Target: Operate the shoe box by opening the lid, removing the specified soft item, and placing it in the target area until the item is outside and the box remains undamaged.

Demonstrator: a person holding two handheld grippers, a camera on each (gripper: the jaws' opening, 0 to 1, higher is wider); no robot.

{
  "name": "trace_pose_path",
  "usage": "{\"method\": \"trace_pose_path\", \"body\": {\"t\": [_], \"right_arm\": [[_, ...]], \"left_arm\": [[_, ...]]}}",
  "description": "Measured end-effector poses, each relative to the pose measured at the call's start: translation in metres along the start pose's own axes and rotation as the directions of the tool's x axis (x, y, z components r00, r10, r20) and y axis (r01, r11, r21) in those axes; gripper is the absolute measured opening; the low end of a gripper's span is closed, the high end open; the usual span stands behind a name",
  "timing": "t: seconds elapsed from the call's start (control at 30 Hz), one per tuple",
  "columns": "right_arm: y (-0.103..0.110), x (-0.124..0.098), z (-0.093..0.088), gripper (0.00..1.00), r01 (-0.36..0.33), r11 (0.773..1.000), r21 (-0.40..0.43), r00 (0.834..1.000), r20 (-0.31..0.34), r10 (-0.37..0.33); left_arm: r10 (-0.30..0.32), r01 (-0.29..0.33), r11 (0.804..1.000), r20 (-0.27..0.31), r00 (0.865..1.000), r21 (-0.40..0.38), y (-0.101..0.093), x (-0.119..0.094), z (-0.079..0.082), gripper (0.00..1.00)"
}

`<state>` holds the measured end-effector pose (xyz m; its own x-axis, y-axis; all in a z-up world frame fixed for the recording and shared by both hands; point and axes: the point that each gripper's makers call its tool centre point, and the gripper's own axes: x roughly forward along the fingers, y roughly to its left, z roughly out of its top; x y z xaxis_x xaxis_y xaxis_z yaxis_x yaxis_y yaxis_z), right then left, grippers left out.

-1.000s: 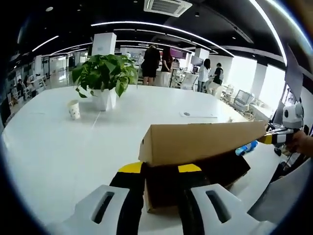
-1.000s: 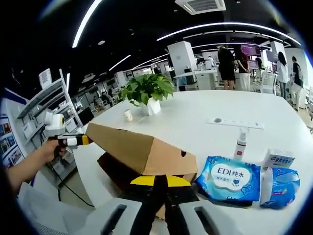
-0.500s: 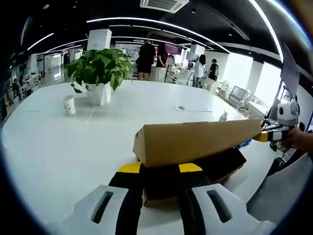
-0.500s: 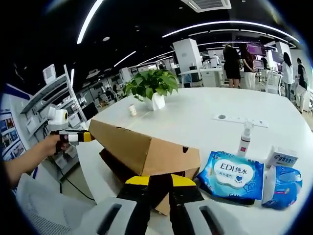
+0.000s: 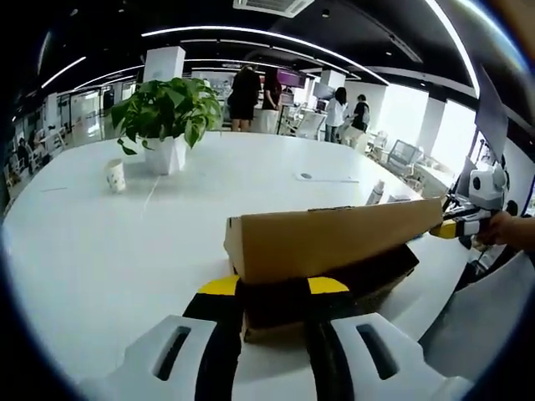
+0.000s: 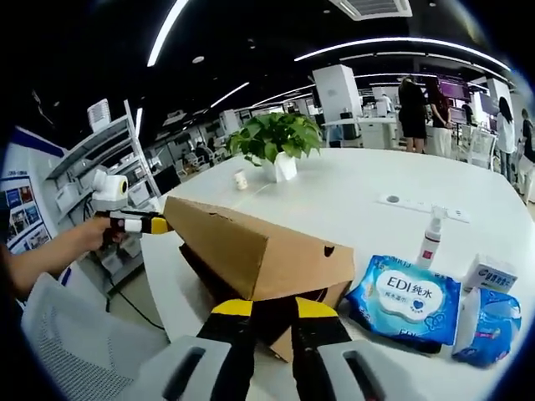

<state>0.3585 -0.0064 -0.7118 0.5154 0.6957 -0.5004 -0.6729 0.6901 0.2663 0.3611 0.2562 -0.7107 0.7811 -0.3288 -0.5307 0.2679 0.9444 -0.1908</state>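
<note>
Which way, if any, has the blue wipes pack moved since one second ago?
No. The wipes pack still lies beside the shoe box, before the spray bottle.

Plant (image 5: 163, 117), cup (image 5: 114, 175), wipes pkt (image 6: 404, 298), spray btl (image 6: 430, 238).

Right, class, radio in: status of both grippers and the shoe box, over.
Left gripper and right gripper each at one end of the shoe box; grip unclear. Lid tilted up, still over the box. Wipes pack beside it; nothing blocking.
</note>
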Motion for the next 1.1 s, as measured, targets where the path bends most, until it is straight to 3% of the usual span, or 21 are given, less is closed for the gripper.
{"method": "trace_pose_path", "body": {"t": [0.17, 0.63, 1.1], "right_arm": [[0.002, 0.0, -0.003, 0.19, -0.021, 0.999, -0.033, 1.0, -0.002, 0.021], [-0.003, 0.006, -0.013, 0.19, -0.027, 0.996, -0.081, 0.999, -0.04, 0.024], [-0.005, 0.013, -0.031, 0.21, -0.032, 0.989, -0.145, 0.995, -0.099, 0.018]], "left_arm": [[-0.006, 0.007, 1.0, -0.02, 1.0, 0.019, -0.001, 0.0, -0.007, 0.29], [-0.007, 0.009, 0.999, -0.057, 0.998, 0.037, -0.001, 0.002, -0.022, 0.31], [-0.003, 0.015, 0.996, -0.136, 0.991, 0.088, -0.006, 0.01, -0.045, 0.32]]}}
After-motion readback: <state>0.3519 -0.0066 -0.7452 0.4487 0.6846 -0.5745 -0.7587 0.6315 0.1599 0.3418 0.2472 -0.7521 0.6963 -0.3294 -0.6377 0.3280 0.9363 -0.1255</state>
